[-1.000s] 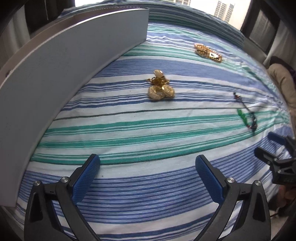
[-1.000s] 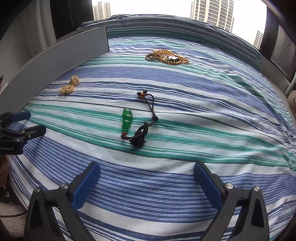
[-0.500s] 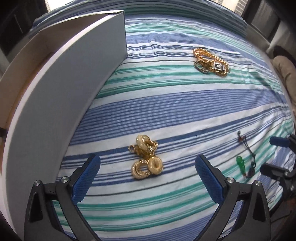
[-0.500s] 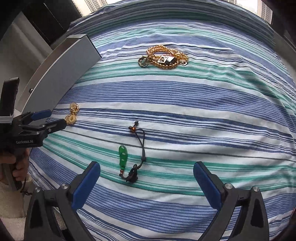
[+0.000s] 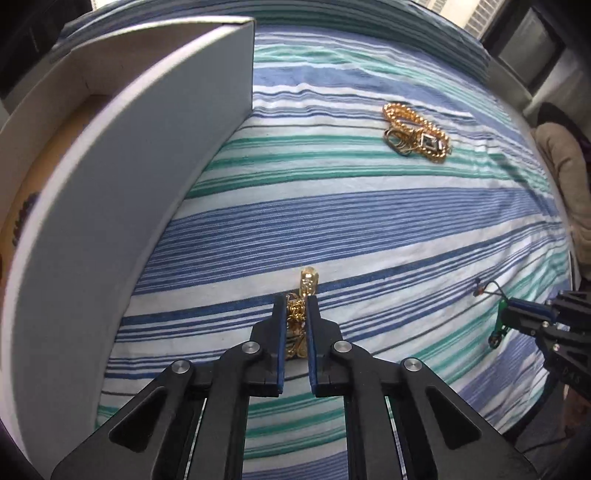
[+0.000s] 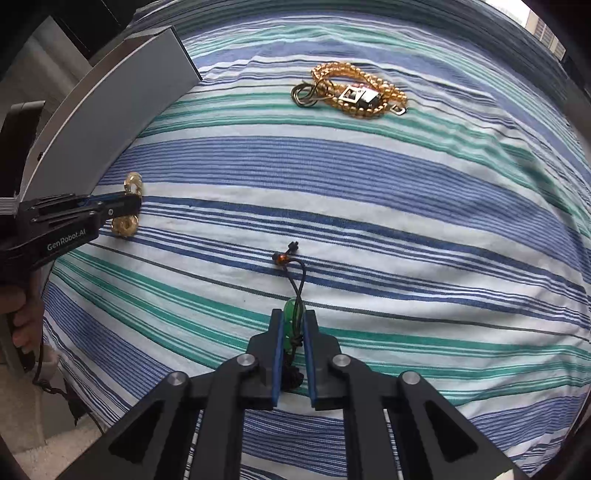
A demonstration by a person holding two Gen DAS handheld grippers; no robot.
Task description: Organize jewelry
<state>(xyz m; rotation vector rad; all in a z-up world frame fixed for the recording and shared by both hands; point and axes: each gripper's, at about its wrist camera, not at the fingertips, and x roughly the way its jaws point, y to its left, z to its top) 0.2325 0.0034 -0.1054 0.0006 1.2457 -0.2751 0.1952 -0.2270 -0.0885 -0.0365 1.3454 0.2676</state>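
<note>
Pendant [image 6: 291,308] lies lengthwise between right tool's [image 6: 293,317] closed-in jaws.

A bed [image 5: 369,221] is covered by a sheet striped in blue, green and white. Daylight is admitted through a window [image 5: 454,14] beyond its far edge, where high-rise buildings [image 6: 543,29] are seen. Dark window frames [image 5: 517,48] are seen at the upper right.

I see a striped bedsheet [image 5: 369,221] carrying a white box [image 5: 129,184], gold earrings [image 6: 127,225], a gold bracelet pile [image 6: 354,92], and a green pendant cord [image 6: 291,310].
</note>
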